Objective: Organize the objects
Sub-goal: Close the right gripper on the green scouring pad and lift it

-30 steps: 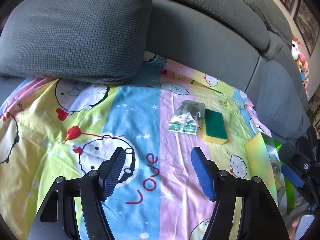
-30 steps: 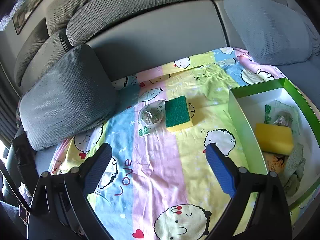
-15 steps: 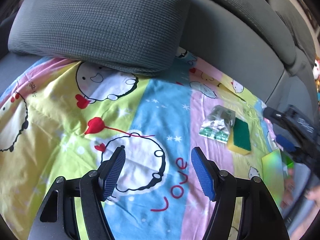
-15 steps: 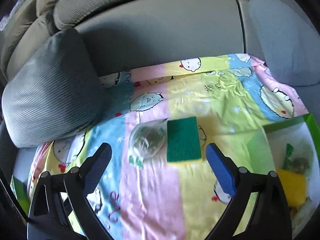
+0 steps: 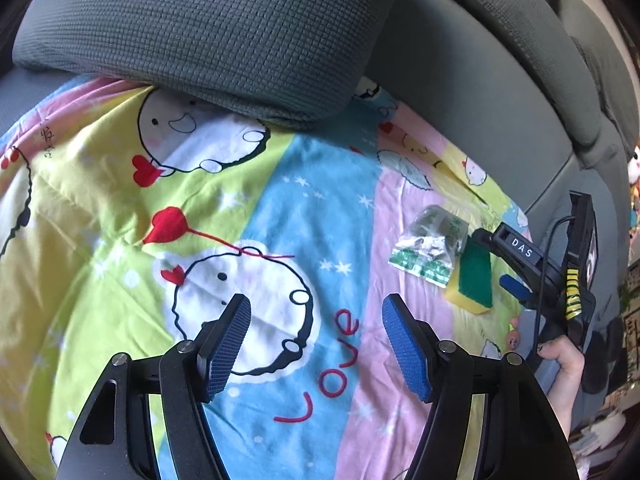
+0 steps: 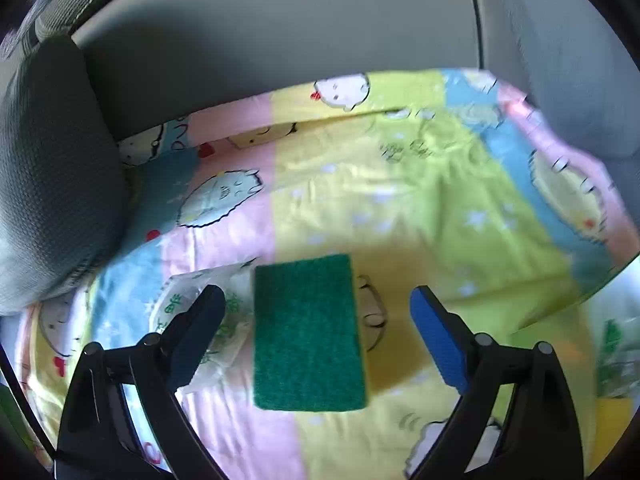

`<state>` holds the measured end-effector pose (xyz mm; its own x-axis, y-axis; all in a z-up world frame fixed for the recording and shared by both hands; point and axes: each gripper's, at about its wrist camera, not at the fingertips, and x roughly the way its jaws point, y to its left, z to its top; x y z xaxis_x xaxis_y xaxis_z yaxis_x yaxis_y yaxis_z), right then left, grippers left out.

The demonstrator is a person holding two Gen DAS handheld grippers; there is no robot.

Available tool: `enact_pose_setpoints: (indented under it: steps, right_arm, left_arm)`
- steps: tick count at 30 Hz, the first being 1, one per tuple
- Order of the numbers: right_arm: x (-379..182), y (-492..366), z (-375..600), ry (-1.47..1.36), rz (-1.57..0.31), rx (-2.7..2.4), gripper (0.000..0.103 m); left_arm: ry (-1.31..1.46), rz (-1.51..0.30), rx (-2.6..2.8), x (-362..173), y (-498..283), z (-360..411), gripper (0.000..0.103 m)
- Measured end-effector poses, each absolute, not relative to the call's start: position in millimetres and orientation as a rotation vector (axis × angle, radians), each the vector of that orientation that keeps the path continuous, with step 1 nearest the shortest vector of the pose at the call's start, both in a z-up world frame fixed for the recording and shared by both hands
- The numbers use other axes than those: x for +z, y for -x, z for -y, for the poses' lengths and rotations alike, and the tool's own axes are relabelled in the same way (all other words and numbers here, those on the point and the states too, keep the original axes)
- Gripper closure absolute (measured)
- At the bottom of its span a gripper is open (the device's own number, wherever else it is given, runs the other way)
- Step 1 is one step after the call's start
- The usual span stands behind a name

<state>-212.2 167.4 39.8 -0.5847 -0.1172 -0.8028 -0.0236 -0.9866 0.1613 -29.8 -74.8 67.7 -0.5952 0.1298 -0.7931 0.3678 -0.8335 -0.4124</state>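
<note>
A sponge with a green scrub top and yellow body [image 6: 308, 332] lies on the cartoon-print sheet, right between the open fingers of my right gripper [image 6: 316, 332], which hovers over it. A clear plastic packet with green print [image 6: 192, 320] lies against the sponge's left side, partly behind my right gripper's left finger. In the left wrist view the sponge [image 5: 474, 276] and packet [image 5: 430, 246] lie at the right, with my right gripper [image 5: 500, 260] above them. My left gripper [image 5: 316, 344] is open and empty over the sheet, well left of them.
A grey cushion [image 5: 200, 32] rests on the sheet at the back left, against the grey sofa back [image 6: 280, 40]. Another grey cushion [image 6: 580, 60] is at the right. A green-rimmed box edge [image 6: 616, 280] with items inside shows at the far right.
My right gripper has moved forward and down over the sponge, which now lies between its fingers. My left gripper has swung left, away from the objects. Both stay open.
</note>
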Motion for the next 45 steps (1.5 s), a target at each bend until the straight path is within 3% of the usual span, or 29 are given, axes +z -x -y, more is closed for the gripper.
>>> enact_pose_setpoints:
  steps: [7,8,11,12,25,28,31,33,38,43,45]
  right_arm:
    - [21,215,-165,-1.426,0.212,-2.743,0.013]
    - [16,215,-168,-1.453,0.234,-2.730,0.023]
    - [8,210,-177,-1.466,0.361,-2.654,0.041]
    - [10,206,-179,-1.462,0.397,-2.637,0.042]
    - [68,97,-186,-1.458,0.549,-2.527,0.040]
    - [66,67,-174,-1.375,0.495,-2.501,0.037]
    - [44,72,-168,-1.489,0.468,-2.462,0.037]
    - [32,78,-165,-1.579,0.470,-2.432,0.025]
    - [39,76,-167,-1.530,0.456,-2.470,0.019]
    - [54,68,-194,-1.423,0.643,-2.503,0.019]
    - [54,66,-202,-1.410,0.705,-2.496,0.029]
  left_arm:
    - [-1.315,-0.837,-2.548,70,27,75,0.034]
    - [-1.317,-0.838,-2.545,70,27,75,0.034]
    - [-1.320,-0.824,-2.547,69,28,74,0.034]
    - [-1.317,-0.813,-2.550,70,29,73,0.034]
    - [-1.329,-0.835,-2.567,69,26,68,0.034]
    - [-1.358,-0.834,-2.572,67,23,63,0.034]
    - [-1.391,-0.797,-2.572,64,23,57,0.034]
    - [-1.420,-0.792,-2.578,61,24,52,0.034]
    - [-1.484,-0.840,-2.583,56,26,42,0.034]
    - [-1.556,-0.817,-2.620,57,27,21,0.034]
    - [-1.584,-0.827,-2.648,58,28,12,0.034]
